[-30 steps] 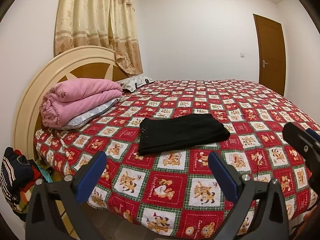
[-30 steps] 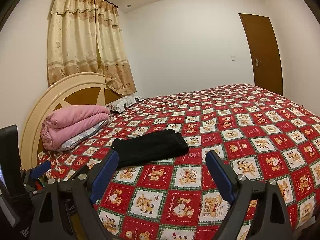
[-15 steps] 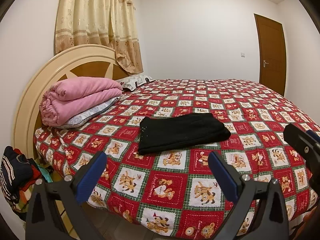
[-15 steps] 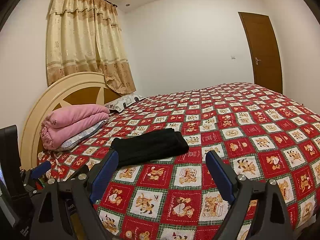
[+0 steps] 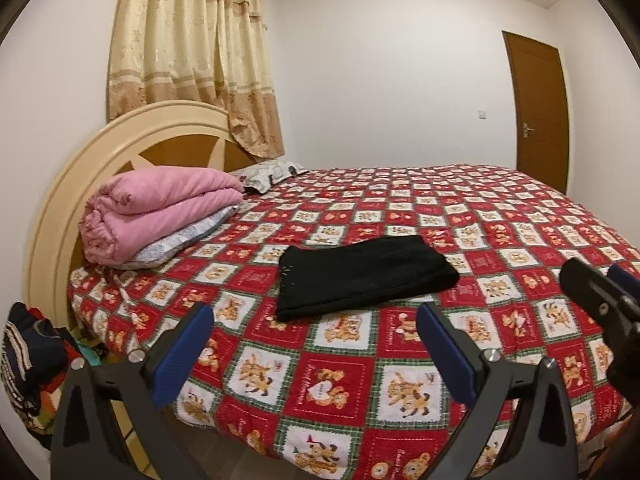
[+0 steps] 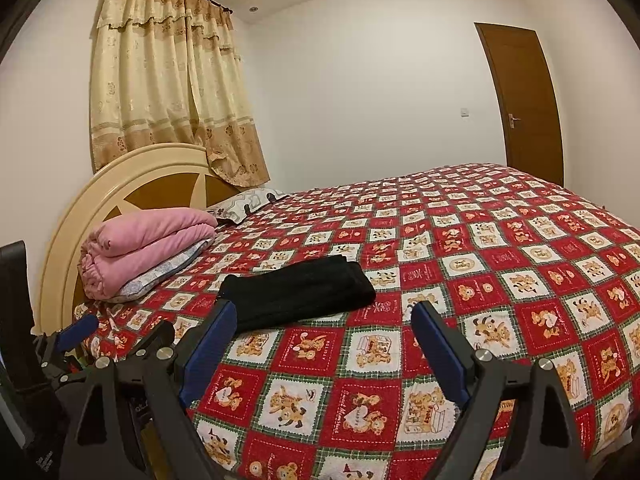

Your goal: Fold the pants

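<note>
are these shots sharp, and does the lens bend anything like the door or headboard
Left wrist view: sharp, evenly lit, black pants crisp; door bows, dark vignette in corners. Right wrist view: equally sharp; door leans and curves, headboard is stretched.

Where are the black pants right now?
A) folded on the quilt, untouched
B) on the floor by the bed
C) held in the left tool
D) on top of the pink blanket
A: the black pants lie folded on the quilt, clear of both open tools.
</note>
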Action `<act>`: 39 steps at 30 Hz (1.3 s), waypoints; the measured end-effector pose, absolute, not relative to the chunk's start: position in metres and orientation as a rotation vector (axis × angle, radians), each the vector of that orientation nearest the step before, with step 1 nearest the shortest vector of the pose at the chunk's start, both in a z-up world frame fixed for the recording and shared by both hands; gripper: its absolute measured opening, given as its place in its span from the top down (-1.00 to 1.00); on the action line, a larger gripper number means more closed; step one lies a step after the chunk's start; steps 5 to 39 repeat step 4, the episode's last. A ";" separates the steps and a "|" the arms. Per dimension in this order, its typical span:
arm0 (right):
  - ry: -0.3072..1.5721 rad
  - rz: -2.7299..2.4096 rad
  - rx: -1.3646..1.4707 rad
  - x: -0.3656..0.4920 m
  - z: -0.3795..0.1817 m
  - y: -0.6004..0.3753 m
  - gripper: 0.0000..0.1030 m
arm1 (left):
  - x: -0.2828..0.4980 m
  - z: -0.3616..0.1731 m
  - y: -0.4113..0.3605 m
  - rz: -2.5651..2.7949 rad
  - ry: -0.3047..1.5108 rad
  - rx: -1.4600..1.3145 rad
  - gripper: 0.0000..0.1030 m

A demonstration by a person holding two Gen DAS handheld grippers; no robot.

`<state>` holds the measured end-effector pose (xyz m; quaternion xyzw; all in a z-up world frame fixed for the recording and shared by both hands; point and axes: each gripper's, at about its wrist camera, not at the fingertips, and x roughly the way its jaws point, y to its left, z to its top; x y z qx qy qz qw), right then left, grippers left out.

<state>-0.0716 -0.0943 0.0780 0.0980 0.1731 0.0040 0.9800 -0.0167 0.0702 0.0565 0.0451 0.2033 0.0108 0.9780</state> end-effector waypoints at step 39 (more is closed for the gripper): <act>0.347 0.005 0.198 -0.072 0.077 -0.096 -0.75 | -0.014 0.055 0.071 0.013 0.423 0.087 -1.00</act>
